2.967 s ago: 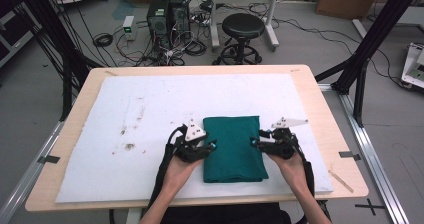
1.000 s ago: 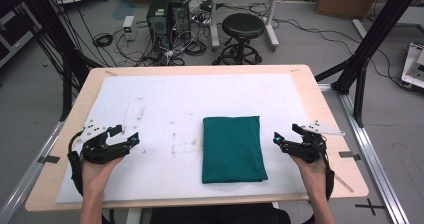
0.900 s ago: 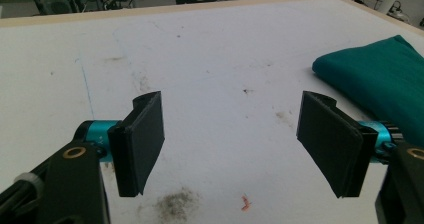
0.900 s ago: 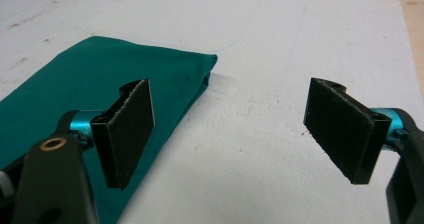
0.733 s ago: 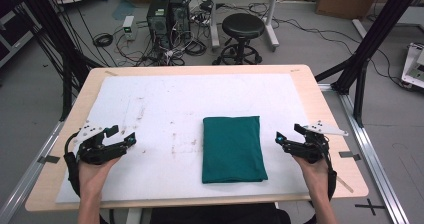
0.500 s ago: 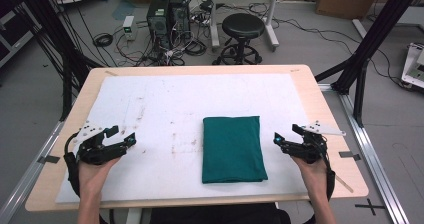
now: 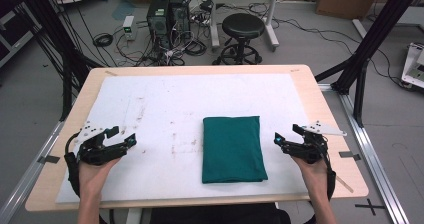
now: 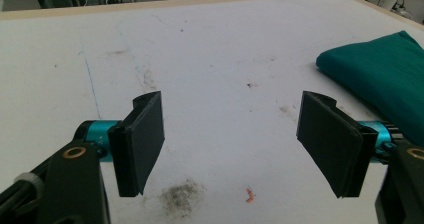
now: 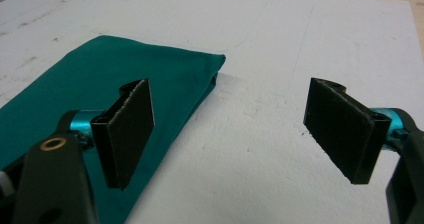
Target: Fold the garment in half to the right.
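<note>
The folded green cloth [image 7: 233, 148] looks soft, matt and smooth. The table [image 7: 320, 104] has a pale wooden rim under a white, matt, stained sheet [image 7: 165, 114]. The tongs' [image 8: 232, 144] pads [image 8: 145, 139] look black, matt and rough.

A plain teal-green cloth [image 7: 233, 148] was seen on a white sheet [image 7: 165, 109] flecked with brown and grey stains. The table [image 7: 325, 114] edge was pale wood. Both grippers [image 7: 120, 140] [image 7: 286, 137] were black, with turquoise joints.

The left gripper [image 7: 120, 139] sits at eight o'clock, the right gripper [image 7: 286, 136] at four o'clock; both jaws spread wide, forearms entering from six.
</note>
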The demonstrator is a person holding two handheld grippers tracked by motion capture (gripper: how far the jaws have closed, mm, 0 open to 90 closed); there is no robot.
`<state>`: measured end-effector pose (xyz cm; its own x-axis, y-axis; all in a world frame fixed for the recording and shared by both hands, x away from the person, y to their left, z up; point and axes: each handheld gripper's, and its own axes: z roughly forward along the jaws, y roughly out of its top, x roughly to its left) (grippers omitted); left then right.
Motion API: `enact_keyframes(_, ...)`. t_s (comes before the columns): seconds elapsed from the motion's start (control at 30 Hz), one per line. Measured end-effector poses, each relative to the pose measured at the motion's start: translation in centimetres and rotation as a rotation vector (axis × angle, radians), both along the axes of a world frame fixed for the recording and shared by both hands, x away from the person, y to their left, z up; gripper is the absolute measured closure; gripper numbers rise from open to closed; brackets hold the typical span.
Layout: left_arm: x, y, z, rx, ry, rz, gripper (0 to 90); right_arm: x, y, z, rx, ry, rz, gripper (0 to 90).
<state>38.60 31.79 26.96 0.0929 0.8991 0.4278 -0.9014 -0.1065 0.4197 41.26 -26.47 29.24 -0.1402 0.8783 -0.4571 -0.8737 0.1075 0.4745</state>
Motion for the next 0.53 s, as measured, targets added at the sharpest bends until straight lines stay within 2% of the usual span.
enact_keyframes(0.27,0.1,-0.02,0.06,0.009,0.007,0.007,27.0,0.09,0.14,0.01,-0.004,0.007,-0.001,20.8)
enact_keyframes(0.53,0.06,0.44,-0.02,-0.003,0.005,0.007,27.0,0.0,0.0,0.03,-0.001,0.004,0.002,20.8)
